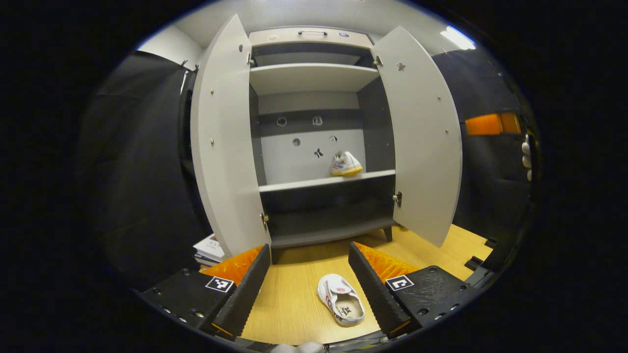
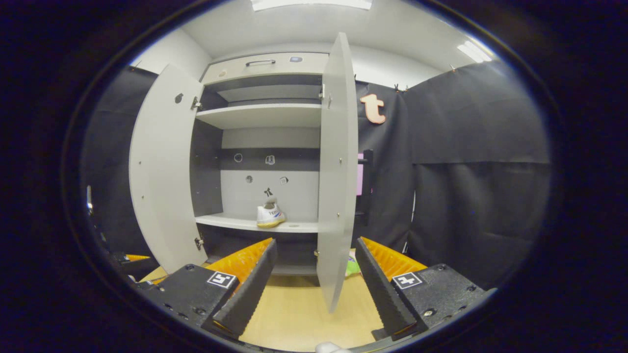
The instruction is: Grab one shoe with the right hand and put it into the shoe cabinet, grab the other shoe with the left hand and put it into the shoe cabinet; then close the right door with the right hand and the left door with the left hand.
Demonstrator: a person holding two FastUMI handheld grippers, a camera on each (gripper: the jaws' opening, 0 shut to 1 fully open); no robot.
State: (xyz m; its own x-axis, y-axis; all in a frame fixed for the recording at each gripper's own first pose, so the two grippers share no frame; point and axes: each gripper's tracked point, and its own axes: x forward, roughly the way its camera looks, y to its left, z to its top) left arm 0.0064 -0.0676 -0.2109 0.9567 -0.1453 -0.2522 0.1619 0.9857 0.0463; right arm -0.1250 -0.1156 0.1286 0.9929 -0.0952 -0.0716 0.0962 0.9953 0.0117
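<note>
With its jaws spread wide and empty, the left gripper point(image 1: 309, 289) hangs over the second shoe point(image 1: 341, 299) on the near floor, so I judge pickup comes next, descending around it, while the right gripper point(image 2: 316, 289) gapes empty toward the far shoe cabinet point(image 1: 314, 147), whose shelf holds the first shoe point(image 1: 346, 163).

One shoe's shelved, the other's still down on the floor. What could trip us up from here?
1. The white shoe on the wooden floor lies tilted between the open left gripper's fingers; a shallow pinch may slip.
2. The white shoe on the grey cabinet shelf sits near the shelf edge; a careless placement could knock it off.
3. The open grey right door stands close ahead of the right gripper; a careless move could bump it.
</note>
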